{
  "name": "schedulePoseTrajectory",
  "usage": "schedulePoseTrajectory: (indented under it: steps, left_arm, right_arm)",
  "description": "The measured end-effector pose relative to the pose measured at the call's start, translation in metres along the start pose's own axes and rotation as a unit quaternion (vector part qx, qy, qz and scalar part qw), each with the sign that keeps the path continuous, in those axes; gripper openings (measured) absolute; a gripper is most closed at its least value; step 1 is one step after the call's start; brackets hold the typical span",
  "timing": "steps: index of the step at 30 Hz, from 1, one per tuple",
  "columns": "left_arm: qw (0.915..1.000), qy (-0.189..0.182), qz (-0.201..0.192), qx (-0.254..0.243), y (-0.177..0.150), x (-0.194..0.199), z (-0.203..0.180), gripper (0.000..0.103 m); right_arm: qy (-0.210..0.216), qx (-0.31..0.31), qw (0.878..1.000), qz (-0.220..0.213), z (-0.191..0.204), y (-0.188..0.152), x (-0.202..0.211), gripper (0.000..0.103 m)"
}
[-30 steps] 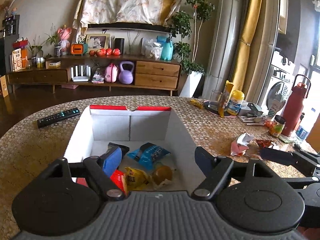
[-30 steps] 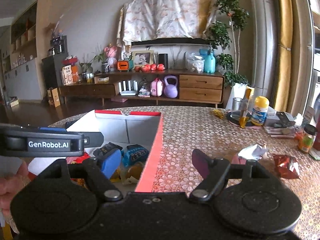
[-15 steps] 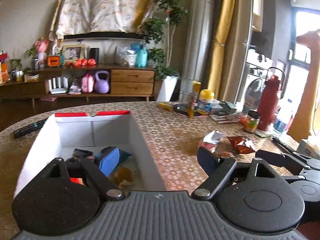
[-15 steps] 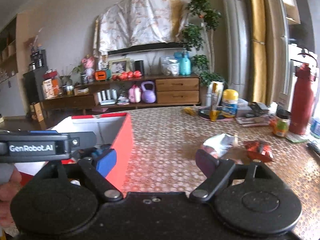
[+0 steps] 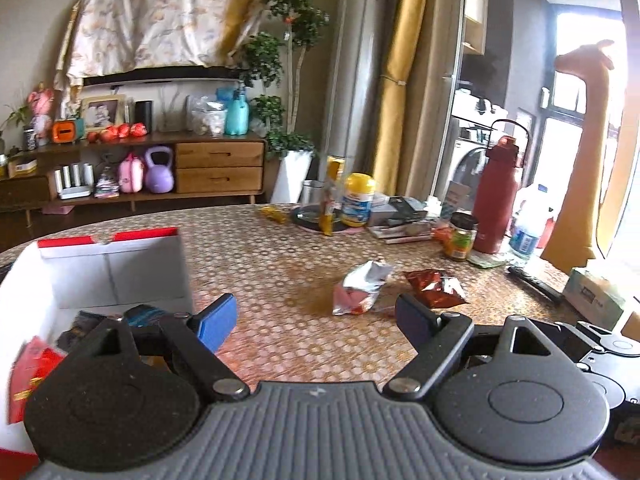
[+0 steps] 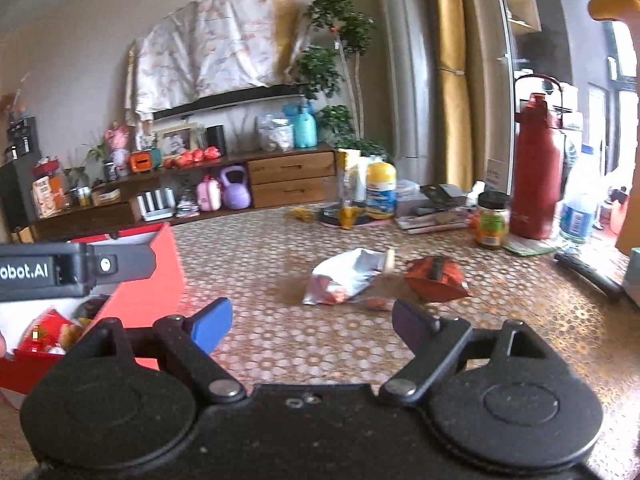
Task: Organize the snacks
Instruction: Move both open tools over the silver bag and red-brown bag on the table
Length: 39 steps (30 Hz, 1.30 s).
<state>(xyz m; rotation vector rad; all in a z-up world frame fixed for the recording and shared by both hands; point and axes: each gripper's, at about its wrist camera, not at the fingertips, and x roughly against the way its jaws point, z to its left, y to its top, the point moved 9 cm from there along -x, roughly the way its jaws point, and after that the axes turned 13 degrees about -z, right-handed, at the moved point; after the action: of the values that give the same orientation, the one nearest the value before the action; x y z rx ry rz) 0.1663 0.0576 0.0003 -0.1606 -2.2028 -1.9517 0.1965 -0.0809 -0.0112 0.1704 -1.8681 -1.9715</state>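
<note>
Snacks already gathered sit in the red box (image 5: pixel 108 276), which has slid from between the left gripper's (image 5: pixel 316 320) jaws a second ago to outside its left jaw now. Both grippers have swung toward the loose packets on the table (image 5: pixel 280 248). The silver-pink packet (image 5: pixel 362 288) lies ahead, just inside the left gripper's right jaw, and the red foil packet (image 5: pixel 434 289) just beyond that jaw's tip. From the right gripper (image 6: pixel 312 320) the same pair lies ahead, toward its right jaw (neither is touched). Both sets of jaws have just been spreading and stand released, nothing between them. Judging by this, a fresh pickup is starting.
</note>
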Motion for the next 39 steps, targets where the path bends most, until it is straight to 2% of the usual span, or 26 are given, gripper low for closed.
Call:
schedulePoseTrajectory:
  steps: [10, 17, 27, 39]
  left_arm:
    - [0.9995, -0.031, -0.004, -0.006, -0.012, -0.047, -0.038, 0.086]
    - [0.9995, -0.031, 0.002, 0.0, -0.025, -0.08, -0.051, 0.086]
    - [0.9998, -0.005, 0.017, -0.005, -0.044, -0.13, -0.051, 0.086]
    - [0.9983, 0.028, 0.048, -0.017, -0.068, -0.194, -0.047, 0.086]
  right_arm:
    - [-0.046, 0.016, 0.999, -0.008, -0.045, -0.011, -0.011, 0.088]
    - [-0.067, 0.015, 0.998, -0.002, -0.071, -0.022, -0.026, 0.088]
    - [-0.081, -0.019, 0.997, 0.0, -0.1, -0.026, -0.054, 0.089]
    - [-0.063, -0.021, 0.998, 0.009, -0.114, -0.017, -0.091, 0.094]
